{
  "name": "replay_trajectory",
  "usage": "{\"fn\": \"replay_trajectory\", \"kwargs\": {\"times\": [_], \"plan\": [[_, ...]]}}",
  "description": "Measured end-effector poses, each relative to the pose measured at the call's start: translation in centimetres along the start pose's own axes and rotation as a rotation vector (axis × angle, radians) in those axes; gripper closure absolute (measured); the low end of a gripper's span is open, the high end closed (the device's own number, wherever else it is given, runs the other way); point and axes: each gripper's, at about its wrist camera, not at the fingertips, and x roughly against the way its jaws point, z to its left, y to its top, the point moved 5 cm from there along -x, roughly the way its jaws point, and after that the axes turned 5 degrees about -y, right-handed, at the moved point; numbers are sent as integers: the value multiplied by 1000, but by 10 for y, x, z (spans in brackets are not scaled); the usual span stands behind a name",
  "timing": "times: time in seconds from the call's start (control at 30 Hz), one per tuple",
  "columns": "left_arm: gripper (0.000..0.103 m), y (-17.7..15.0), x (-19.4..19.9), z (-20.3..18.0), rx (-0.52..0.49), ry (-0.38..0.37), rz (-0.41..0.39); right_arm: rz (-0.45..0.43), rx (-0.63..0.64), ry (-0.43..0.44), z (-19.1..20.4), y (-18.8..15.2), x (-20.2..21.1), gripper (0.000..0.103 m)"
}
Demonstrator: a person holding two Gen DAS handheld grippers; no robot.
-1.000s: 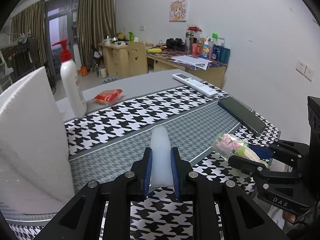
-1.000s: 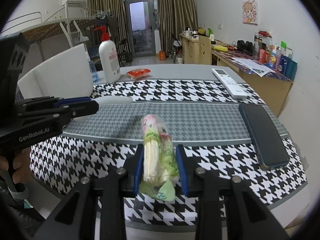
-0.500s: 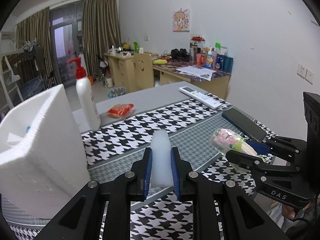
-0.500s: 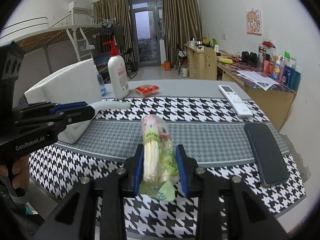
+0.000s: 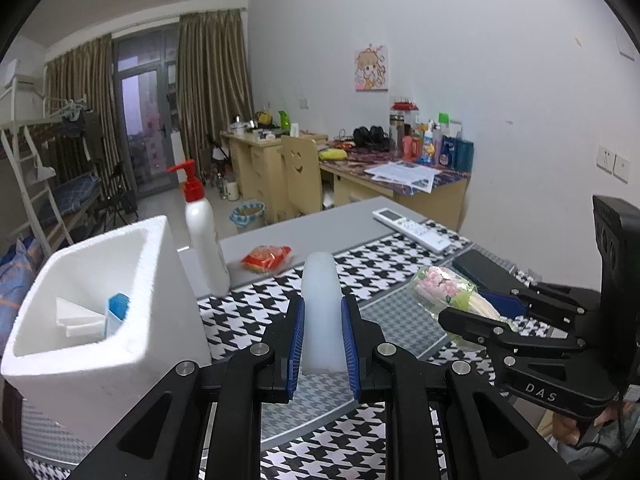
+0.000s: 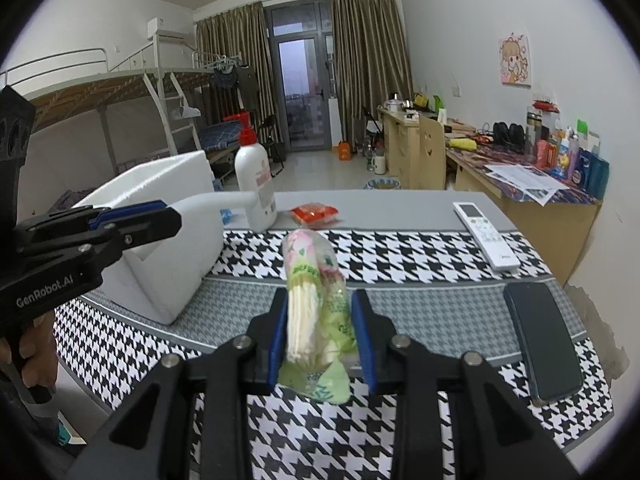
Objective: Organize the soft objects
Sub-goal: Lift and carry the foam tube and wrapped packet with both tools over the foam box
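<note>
My left gripper is shut on a translucent white soft tube and holds it above the table, right of the white foam box. My right gripper is shut on a plastic bag of cotton swabs with pink and green print, held above the houndstooth cloth. The swab bag also shows in the left wrist view, and the tube in the right wrist view, near the foam box. The box holds white pieces and a blue-topped item.
A white pump bottle with a red top stands behind the box. A red snack packet, a white remote and a dark phone lie on the table. The table's right edge is near the phone.
Both grippers have risen with their loads. The left view now looks down into the foam box's open top, which was seen only from the side before.
</note>
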Motion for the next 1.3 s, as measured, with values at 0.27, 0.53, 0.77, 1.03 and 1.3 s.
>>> {"fn": "replay_trajectory", "kwargs": {"times": [0.27, 0.53, 0.77, 1.03, 1.3], "plan": [[83, 9, 16, 5, 4, 5, -52, -32, -11, 5, 7, 10, 3, 67], [83, 12, 22, 11, 0, 17, -76, -51, 2, 10, 17, 21, 4, 67], [83, 19, 32, 18, -2, 30, -109, -76, 8, 17, 26, 30, 7, 67], [83, 25, 41, 28, -6, 39, -135, -104, 17, 18, 36, 39, 11, 67], [83, 30, 48, 35, -14, 52, -154, -119, 28, 32, 45, 49, 12, 67]]}}
